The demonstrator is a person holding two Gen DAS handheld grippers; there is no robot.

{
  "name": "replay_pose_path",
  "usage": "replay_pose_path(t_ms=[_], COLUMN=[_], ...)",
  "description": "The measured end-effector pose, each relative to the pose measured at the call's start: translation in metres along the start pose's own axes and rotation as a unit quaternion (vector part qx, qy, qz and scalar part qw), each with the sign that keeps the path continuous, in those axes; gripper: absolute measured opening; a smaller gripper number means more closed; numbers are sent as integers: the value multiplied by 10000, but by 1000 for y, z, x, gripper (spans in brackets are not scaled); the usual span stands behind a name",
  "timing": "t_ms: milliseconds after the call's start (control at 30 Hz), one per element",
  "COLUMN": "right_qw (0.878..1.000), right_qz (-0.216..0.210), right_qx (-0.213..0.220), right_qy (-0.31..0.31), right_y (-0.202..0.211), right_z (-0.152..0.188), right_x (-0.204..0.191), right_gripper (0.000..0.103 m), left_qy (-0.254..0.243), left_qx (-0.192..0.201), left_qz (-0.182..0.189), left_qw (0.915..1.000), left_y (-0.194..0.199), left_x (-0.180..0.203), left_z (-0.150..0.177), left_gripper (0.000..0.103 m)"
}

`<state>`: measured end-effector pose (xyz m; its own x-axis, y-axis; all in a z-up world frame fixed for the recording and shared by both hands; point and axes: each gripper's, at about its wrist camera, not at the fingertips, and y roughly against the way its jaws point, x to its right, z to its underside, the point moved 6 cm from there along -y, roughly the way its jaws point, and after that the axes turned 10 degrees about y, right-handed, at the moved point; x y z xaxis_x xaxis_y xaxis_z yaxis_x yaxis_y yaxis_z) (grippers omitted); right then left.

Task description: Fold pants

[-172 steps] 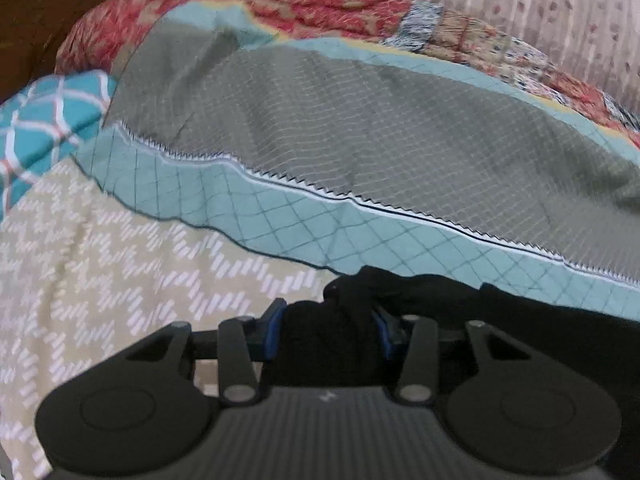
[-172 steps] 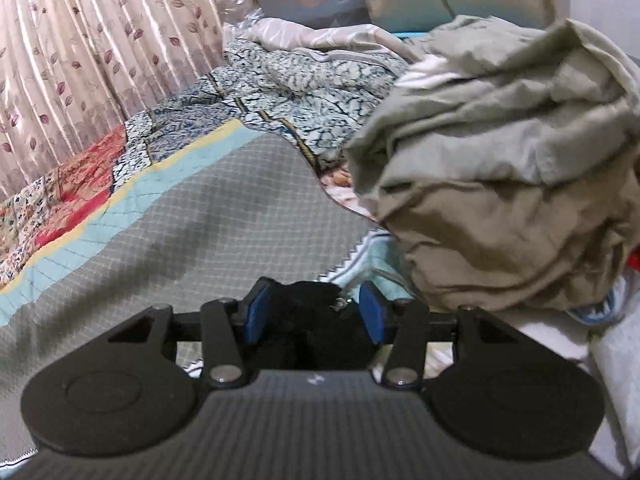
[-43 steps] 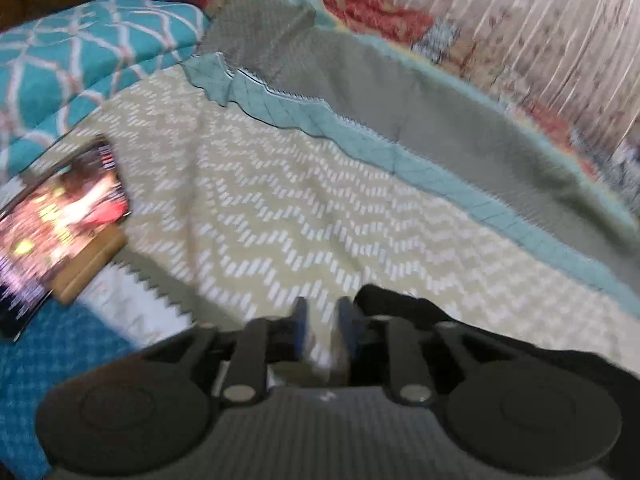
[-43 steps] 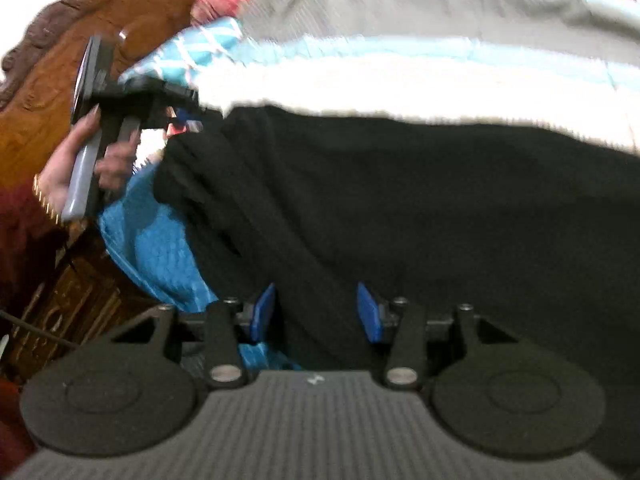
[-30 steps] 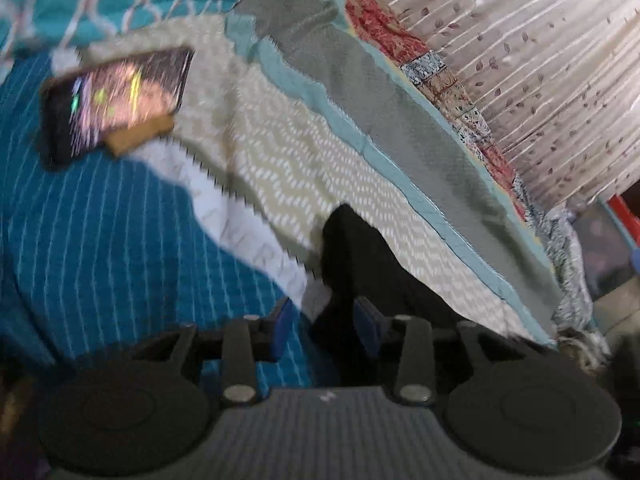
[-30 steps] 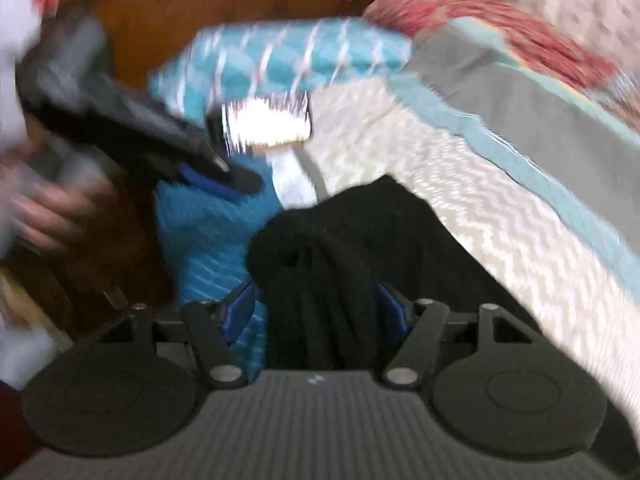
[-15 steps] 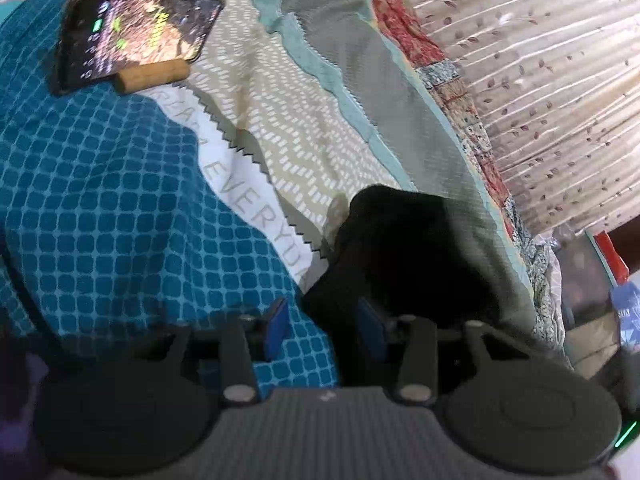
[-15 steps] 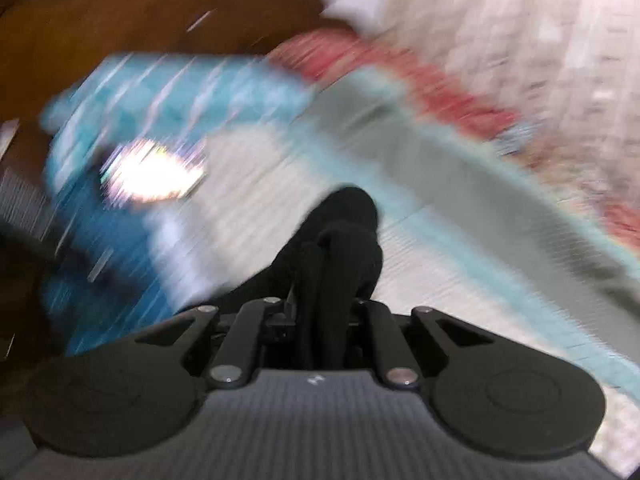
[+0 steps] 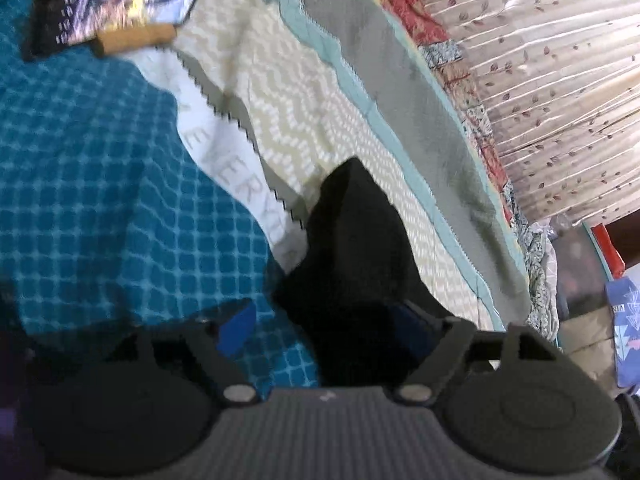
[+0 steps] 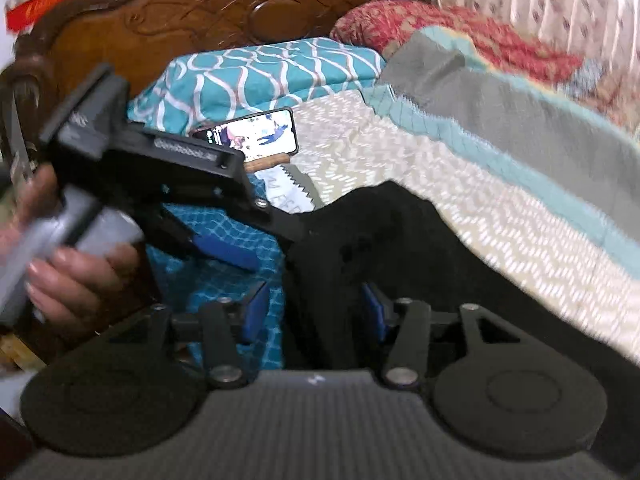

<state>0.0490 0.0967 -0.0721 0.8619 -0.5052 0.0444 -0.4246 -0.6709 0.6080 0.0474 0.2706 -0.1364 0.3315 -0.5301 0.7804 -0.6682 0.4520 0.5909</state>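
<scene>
- Black fabric, the pants (image 9: 356, 248), is lying bunched on the bed, its near end draped over the blue checked blanket (image 9: 100, 184) and its far end reaching onto the beige zigzag quilt (image 9: 320, 120).
- The left gripper (image 9: 324, 326) is opening its jaws; a half second ago they were standing narrower around the same dark fold, and now the left pad is sitting clear over the blue blanket while the cloth is lying between the pads, loose as far as the blur allows.
- The right gripper (image 10: 314, 308) is also opening; a half second ago its jaws were pinched nearly shut on a ridge of the cloth, and now both blue pads are standing off the pants, which are running up between them ungripped.
- In the right wrist view the person's hand (image 10: 68, 264) is holding the left gripper's handle, its fingers angled down at the edge of the pants.
- A phone (image 10: 252, 134) is leaning on a wooden stand just beyond the pants, near the teal pillow (image 10: 260, 72).
- Both releases coming together are suggesting that a fold has just been laid down and let go; the garment is looking compact but lumpy, so smoothing or one more fold is probably still needed.
</scene>
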Motion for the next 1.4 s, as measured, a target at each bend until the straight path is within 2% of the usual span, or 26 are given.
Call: replay_pose_path(t_ms=[100, 133, 167, 200, 267, 367, 467, 567, 667, 700, 733, 833, 867, 900, 1000, 1067, 1167, 1233, 1333, 1367, 1400], right_qw=[9984, 9957, 9919, 9919, 9974, 9938, 9876, 9894, 9964, 9981, 9993, 9984, 9966, 9952, 9931, 9930, 9919, 9910, 9903, 9903, 9908], right_qz=[206, 321, 519, 580, 442, 200, -21, -122, -36, 22, 66, 327, 399, 408, 397, 459, 665, 799, 903, 875, 772], right_qx=[-316, -495, -658, -666, -571, -246, -69, -29, -49, -28, -11, -144, -219, -305, -375, -272, -75, 20, 124, 139, 122], right_qy=[420, 718, 955, 917, 18, -1069, -1566, -1450, -849, -611, -376, 434, 681, 841, 1034, 1057, 1075, 1077, 1048, 1072, 1101], right_y=[-16, -26, -35, -39, -34, -17, -7, -6, -6, -5, -5, -10, -14, -16, -16, -11, -5, -1, -1, -4, -7], right_z=[12, 20, 28, 30, 23, 16, 18, 17, 12, 9, 7, 6, 9, 14, 22, 19, 12, 8, 4, 3, 3], right_x=[-17, -22, -23, -20, -1, 26, 31, 21, 3, -1, -6, -25, -30, -35, -41, -39, -31, -28, -26, -28, -30], right_gripper=[55, 54, 49, 34, 23, 22, 22, 22, 22, 22, 22, 25, 31, 42, 54, 56, 65, 67, 68, 66, 58], left_qy=[49, 23, -25, -84, -130, -40, -21, 54, 158, 114, 31, -12, 58, 138, 397, 450, 333, 280, 383, 432, 479], left_qx=[-98, -125, -129, -123, -115, -170, -345, -509, -454, -385, -353, -264, -258, -263, -248, -241, -192, -103, 15, 7, -22], left_qz=[68, 39, -2, -24, 18, 101, 134, 215, 313, 316, 300, 195, 186, 168, 7, 54, 188, 333, 438, 417, 377], left_qw=[9999, 9999, 9999, 9999, 9998, 9998, 9993, 9985, 9984, 9987, 9989, 9995, 9995, 9994, 9989, 9987, 9991, 9990, 9983, 9982, 9981], left_y=[-8, -10, -11, -11, -8, -9, -21, -35, -35, -33, -31, -20, -16, -14, -16, -16, -11, -4, 4, 3, 1], left_x=[5, 8, 10, 13, 16, 17, 24, 34, 40, 42, 43, 39, 33, 28, 10, 9, 16, 18, 13, 10, 8], left_z=[3, 5, 6, 7, 8, 8, 9, 7, 0, -2, -2, -1, 0, 0, 1, 1, -1, -2, -5, -6, -6], left_gripper=[91, 91, 91, 91, 91, 92, 92, 92, 88, 75, 68, 67, 68, 70, 85, 87, 91, 96, 97, 97, 97])
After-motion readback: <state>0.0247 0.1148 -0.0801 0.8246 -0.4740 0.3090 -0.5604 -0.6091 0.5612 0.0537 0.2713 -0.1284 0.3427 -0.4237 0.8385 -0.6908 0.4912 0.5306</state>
